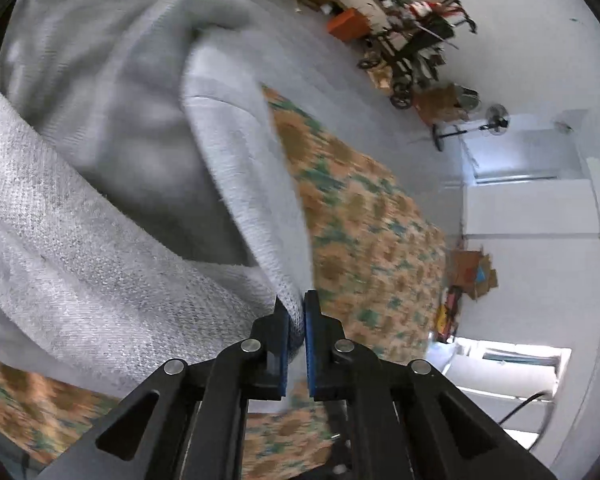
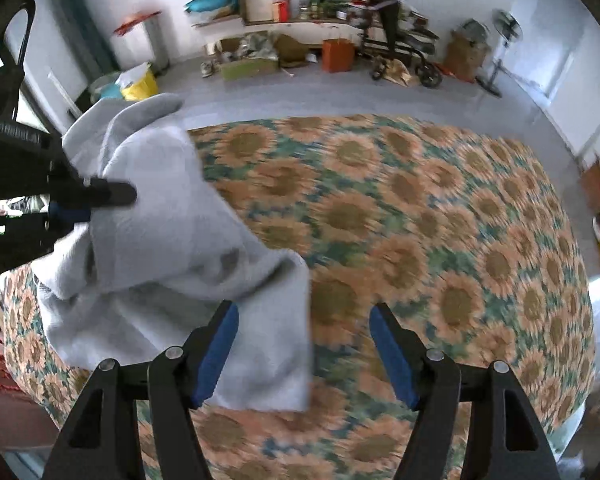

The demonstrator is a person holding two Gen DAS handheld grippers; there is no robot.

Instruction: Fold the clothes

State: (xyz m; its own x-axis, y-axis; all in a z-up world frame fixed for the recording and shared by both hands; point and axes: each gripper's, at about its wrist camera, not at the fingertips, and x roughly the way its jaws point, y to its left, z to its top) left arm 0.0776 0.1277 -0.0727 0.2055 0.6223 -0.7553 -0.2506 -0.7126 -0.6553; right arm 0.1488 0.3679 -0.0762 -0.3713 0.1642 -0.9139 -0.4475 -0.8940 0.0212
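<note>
A pale grey garment (image 2: 172,240) is being held up, bunched and hanging in loose folds, over the near left part of a bed covered with a sunflower-print bedspread (image 2: 440,220). One edge of the cloth is being pinched between the blue pads of the left claw (image 1: 296,320), which is closed narrowly on it. The right claw (image 2: 304,344) is being held wide apart, nothing gripped, with a hanging flap of the garment lying across its left finger and the bedspread showing through the gap.

Only one hold is being kept on the cloth, and it is a thin hold near the edge. The fabric could be pulled out of the pads by its own hanging weight or by a quick swing, and both views are blurred as if by motion. The loose flap could also be caught unevenly by the right claw, so that a crooked fold is made.

In the left wrist view the pinch itself is being shown closely, along with the knitted texture and a rolled hem. In the right wrist view the garment's overall crumpled shape, its place over the bed, and the left claw from the side are being shown. How far the folding has gone cannot be settled.
</note>
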